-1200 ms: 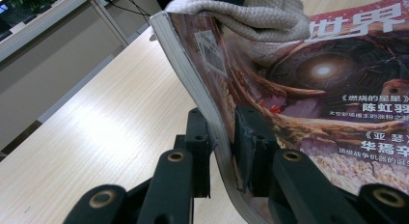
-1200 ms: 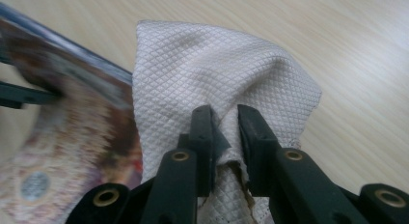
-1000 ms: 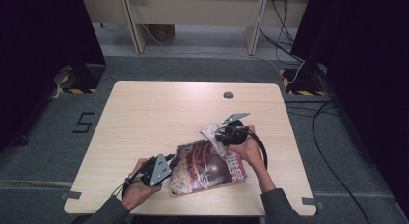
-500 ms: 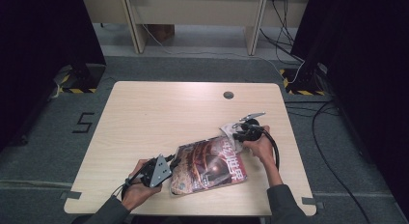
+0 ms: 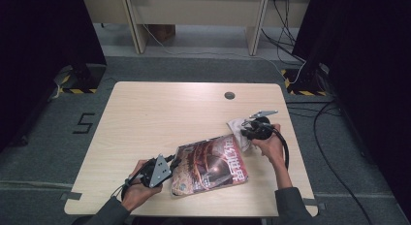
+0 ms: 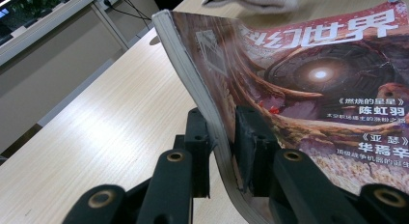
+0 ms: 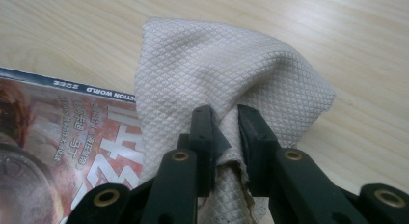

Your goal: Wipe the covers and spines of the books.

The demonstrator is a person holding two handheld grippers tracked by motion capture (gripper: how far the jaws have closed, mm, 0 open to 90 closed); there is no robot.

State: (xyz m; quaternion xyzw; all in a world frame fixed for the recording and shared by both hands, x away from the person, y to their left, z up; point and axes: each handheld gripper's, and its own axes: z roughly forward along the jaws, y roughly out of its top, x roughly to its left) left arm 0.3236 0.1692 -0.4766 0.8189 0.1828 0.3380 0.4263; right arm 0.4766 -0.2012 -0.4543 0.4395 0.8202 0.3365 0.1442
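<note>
A magazine (image 5: 209, 163) with a reddish-brown cover and Chinese title lies near the table's front edge. My left gripper (image 5: 169, 164) is shut on the magazine's (image 6: 308, 84) left edge, which lifts and bends between the pads (image 6: 252, 137). A pale waffle-weave cloth (image 5: 238, 129) sits off the magazine's far right corner. My right gripper (image 5: 246, 133) is shut on a fold of the cloth (image 7: 226, 74), which bunches up above the jaws. The cloth's lower part overlaps the magazine's (image 7: 62, 147) corner in the right gripper view.
The light wooden table (image 5: 160, 113) has a round cable hole (image 5: 229, 95) near its far edge. Cables (image 5: 334, 137) trail on the grey floor to the right. A wooden bench frame (image 5: 194, 11) stands beyond the table.
My right gripper has carried the cloth to the right, off the magazine's cover to its far right corner. The left gripper has kept still on the magazine's edge.
</note>
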